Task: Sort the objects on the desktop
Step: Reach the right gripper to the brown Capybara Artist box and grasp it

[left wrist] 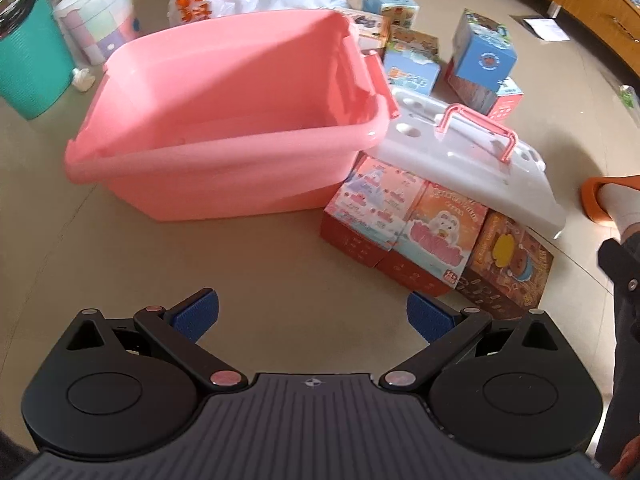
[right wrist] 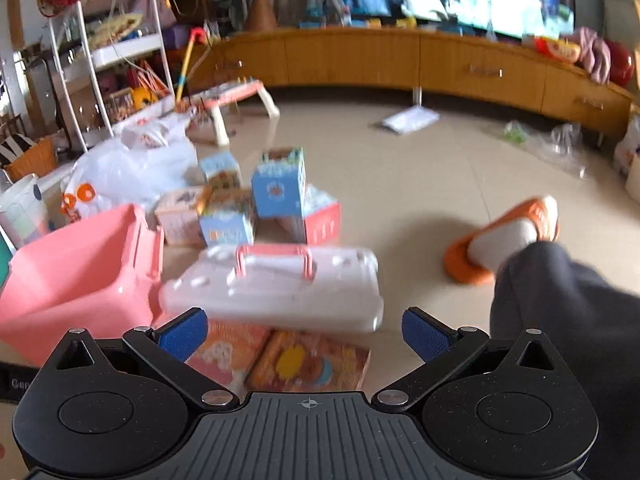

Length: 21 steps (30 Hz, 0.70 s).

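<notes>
— Both grippers, left gripper (left wrist: 312,316) and right gripper (right wrist: 306,334), hang spread and empty over the floor. And the bin?

— Pink bin (left wrist: 224,128) sits left, nothing inside; toy boxes (left wrist: 404,224) right, under the white lid (left wrist: 472,160). Light, stiff cardboard (dents easily): pinch flat opposite faces.

Both tools are spread wide and hold nothing, the left tool (left wrist: 312,316) hovering near the front of the pink bin (left wrist: 224,128), the right tool (right wrist: 305,332) off its right side, beside the person's dark-trousered leg (right wrist: 568,320).
</notes>
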{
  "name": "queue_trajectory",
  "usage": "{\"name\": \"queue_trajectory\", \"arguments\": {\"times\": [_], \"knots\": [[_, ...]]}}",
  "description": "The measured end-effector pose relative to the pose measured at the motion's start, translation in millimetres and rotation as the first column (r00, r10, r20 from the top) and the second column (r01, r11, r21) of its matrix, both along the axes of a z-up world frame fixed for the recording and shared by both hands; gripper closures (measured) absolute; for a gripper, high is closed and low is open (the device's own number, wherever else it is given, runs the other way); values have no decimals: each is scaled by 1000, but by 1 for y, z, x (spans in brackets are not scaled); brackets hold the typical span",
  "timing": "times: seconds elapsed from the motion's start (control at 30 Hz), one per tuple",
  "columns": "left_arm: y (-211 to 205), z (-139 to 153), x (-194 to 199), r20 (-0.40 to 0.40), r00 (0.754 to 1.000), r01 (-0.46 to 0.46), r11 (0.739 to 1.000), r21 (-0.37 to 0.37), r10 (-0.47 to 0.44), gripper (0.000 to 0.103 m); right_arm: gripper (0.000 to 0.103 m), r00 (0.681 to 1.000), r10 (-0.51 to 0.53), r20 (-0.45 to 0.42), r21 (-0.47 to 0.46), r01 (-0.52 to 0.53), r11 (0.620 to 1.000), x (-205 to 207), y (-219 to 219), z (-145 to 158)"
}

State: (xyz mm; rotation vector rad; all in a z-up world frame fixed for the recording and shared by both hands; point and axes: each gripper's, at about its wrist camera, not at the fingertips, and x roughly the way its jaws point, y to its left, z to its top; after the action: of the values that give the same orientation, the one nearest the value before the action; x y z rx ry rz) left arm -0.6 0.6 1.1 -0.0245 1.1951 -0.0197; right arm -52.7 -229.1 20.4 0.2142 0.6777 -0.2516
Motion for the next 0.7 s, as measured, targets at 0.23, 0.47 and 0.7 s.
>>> {"name": "queue_trajectory", "arguments": {"times": [0.23, 0.47, 0.7], "knots": [[5, -10, 3, -14, 1000, 7, 1000, 16, -7, 0, 0, 992, -68, -107, 114, 80, 990, 7, -6, -36], [16, -24, 6, -65, 998, -3, 999, -44, 0, 0, 0, 967, -128, -219, 206, 174, 963, 21, -16, -66], [18, -33, 8, -95, 995, -11, 998, -61, 5, 0, 1, 947, -181, -266, 347, 269, 899, 51, -44, -102]]}}
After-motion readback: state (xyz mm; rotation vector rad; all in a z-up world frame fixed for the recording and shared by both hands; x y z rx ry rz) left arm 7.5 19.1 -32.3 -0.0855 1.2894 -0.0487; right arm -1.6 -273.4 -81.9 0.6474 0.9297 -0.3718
